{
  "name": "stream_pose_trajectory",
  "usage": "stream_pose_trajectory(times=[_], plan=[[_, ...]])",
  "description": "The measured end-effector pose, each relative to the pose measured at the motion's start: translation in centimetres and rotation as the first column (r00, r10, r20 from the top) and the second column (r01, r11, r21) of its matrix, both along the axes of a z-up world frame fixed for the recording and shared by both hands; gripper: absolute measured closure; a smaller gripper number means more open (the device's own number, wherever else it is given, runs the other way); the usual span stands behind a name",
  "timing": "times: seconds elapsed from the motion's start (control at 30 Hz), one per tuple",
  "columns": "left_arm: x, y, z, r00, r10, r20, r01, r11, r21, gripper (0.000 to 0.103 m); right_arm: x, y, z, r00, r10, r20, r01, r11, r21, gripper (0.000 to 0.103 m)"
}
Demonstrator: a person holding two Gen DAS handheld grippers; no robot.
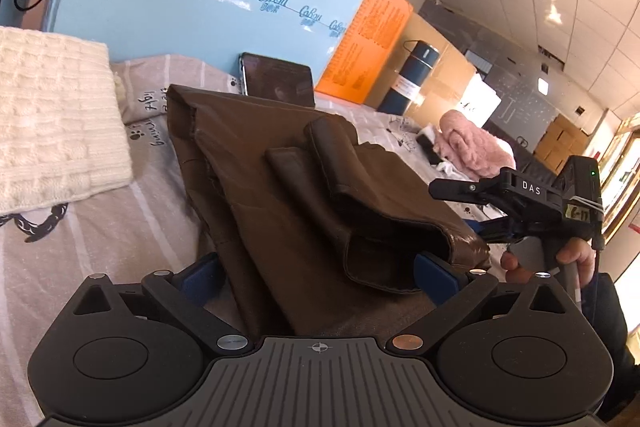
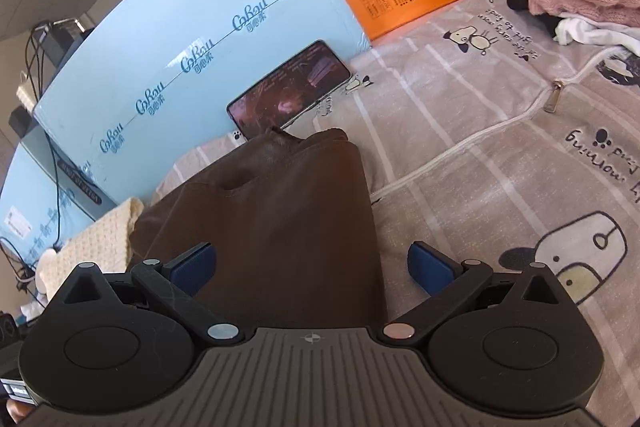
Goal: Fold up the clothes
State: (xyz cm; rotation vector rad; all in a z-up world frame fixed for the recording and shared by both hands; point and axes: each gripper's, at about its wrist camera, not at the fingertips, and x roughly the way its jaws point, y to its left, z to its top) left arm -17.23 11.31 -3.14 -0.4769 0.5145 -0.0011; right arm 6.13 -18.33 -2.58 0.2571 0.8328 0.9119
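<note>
Left wrist view: brown garment (image 1: 280,187), folded, leathery sheen, cuffs and layered edges uppermost, lying on the patterned bedsheet (image 1: 100,227) beside a cream knit (image 1: 52,115). Left claw (image 1: 318,277) spread wide, cloth between its pads, ungripped.

Right wrist view: same garment (image 2: 280,219), smooth folded panel. Right claw (image 2: 312,267) wide open, empty.
</note>
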Motion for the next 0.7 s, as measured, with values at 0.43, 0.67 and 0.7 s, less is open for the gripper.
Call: stream_pose_trajectory(times=[0.43, 0.67, 0.7], plan=[[1.5, 0.6, -0.5, 0.999, 0.022, 0.031, -0.017, 0.986, -0.164, 0.0, 1.3, 1.5, -0.4, 0.966, 0.256, -0.017, -0.254, 0.965, 0.068, 0.003], [2.2, -0.7, -0.5, 0.996, 0.055, 0.069, -0.044, 0.987, -0.153, 0.012, 1.1, 1.1, -0.8, 0.989, 0.144, -0.01, -0.143, 0.987, 0.078, 0.034], [2.4, -1.0, -0.5, 0.996, 0.06, 0.07, -0.05, 0.989, -0.137, 0.033, 1.1, 1.0, -0.9, 0.993, 0.117, -0.007, -0.116, 0.99, 0.074, 0.047]])
